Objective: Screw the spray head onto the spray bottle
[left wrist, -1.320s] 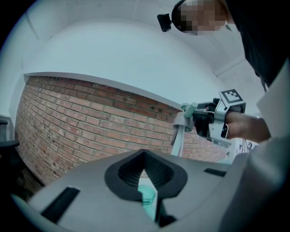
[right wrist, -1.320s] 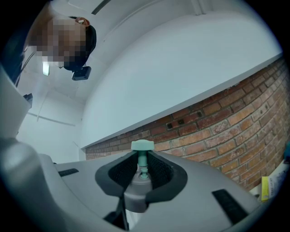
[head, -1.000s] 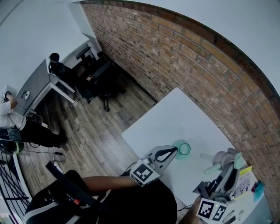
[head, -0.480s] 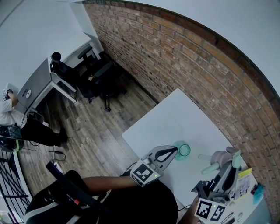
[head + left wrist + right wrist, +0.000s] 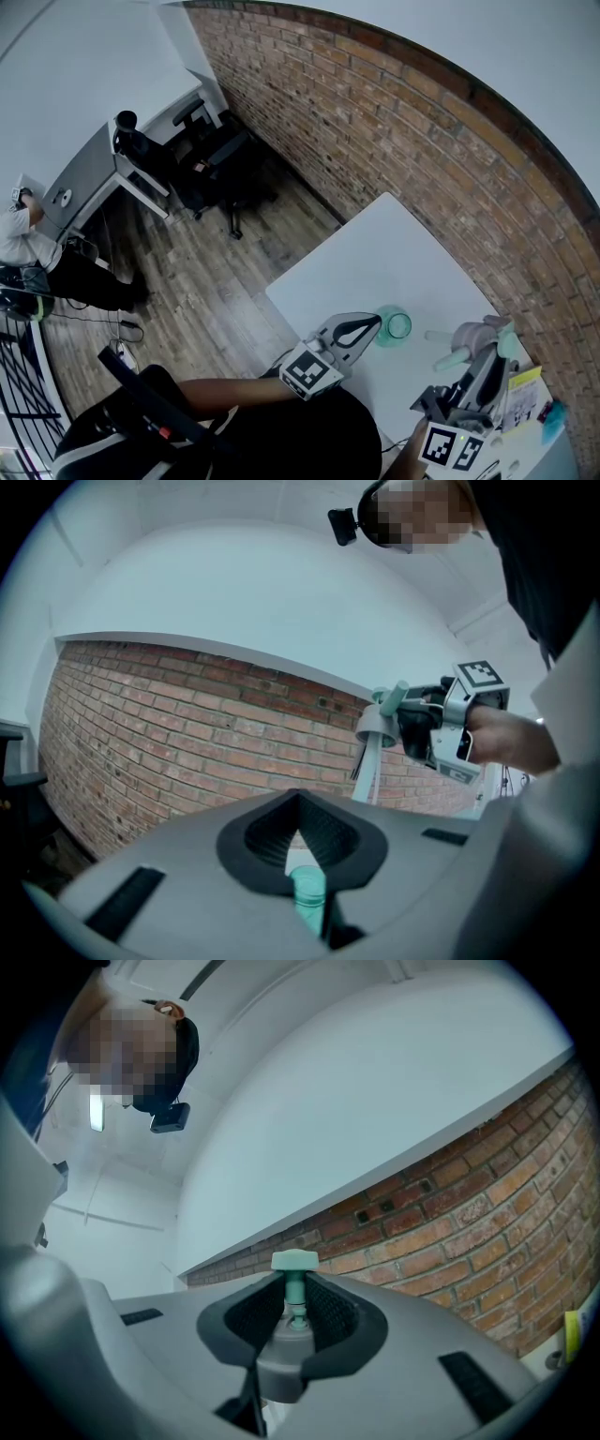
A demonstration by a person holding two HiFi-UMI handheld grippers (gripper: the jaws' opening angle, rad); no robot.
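Note:
My left gripper point(image 5: 373, 325) is shut on the neck of a translucent teal spray bottle point(image 5: 395, 324) and holds it over the white table point(image 5: 375, 253). In the left gripper view the bottle point(image 5: 307, 894) sits between the closed jaws of that gripper point(image 5: 300, 832). My right gripper point(image 5: 486, 354) is shut on the grey spray head point(image 5: 469, 336), which has teal parts. It holds the head up to the right of the bottle, apart from it. The head's teal top point(image 5: 294, 1262) sticks up between the right gripper's point(image 5: 295, 1314) jaws. Its dip tube point(image 5: 367, 771) hangs down.
A brick wall point(image 5: 422, 159) runs along the table's far side. A yellow item point(image 5: 525, 379) and other small things lie at the table's right end. Black office chairs point(image 5: 220, 164) and a grey desk point(image 5: 89, 178) stand on the wooden floor to the left, with a person point(image 5: 19, 239) beyond.
The right gripper with the spray head has edged slightly left, towards the bottle. The left gripper and the bottle have kept still.

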